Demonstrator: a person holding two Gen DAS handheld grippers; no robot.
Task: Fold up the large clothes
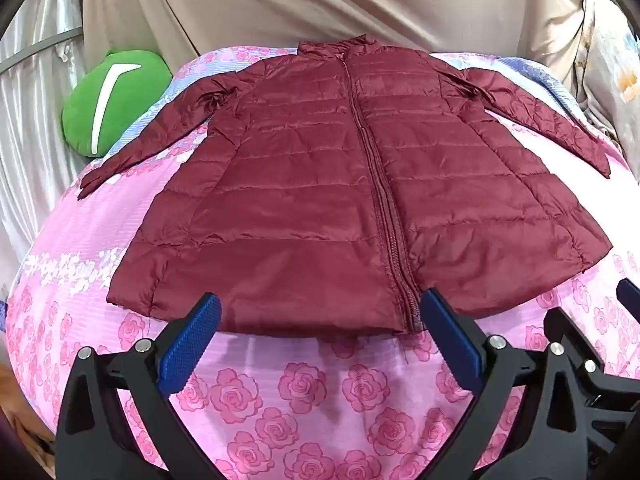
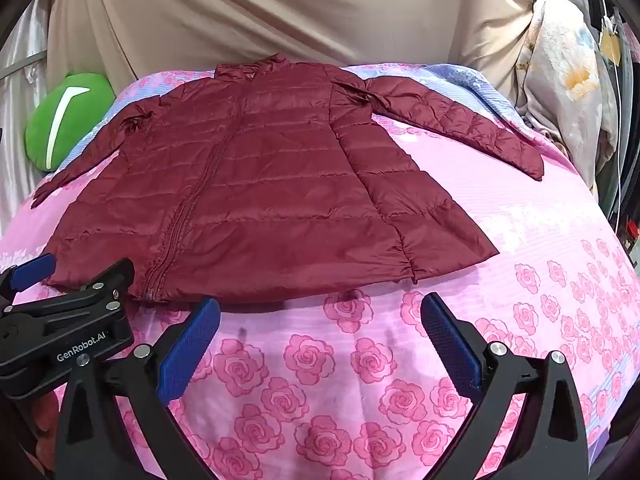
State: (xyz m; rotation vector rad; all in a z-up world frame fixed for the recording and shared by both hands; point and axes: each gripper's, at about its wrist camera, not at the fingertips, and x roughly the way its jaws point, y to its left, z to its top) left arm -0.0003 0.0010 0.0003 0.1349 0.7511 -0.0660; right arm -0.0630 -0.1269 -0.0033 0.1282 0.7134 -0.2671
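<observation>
Fingers (image 1: 208, 320) just short of jkt (image 1: 320, 184)

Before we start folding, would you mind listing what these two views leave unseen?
- Maroon quilted jacket: its back and underside, both views, pressed against the pink rose-print bedsheet.
- Green plush cushion: lower part, both views, behind the bed's edge.
- Right gripper: mostly cut off in the left wrist view.

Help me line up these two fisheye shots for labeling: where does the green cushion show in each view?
Left wrist: green cushion at upper left, beside the bed's far edge, just above the jacket's left sleeve.
Right wrist: green cushion at far left, nearer the picture's edge, again above that sleeve.
Shared landmark: the jacket's zipper, right of centre in the left view, left of centre in the right view.
</observation>
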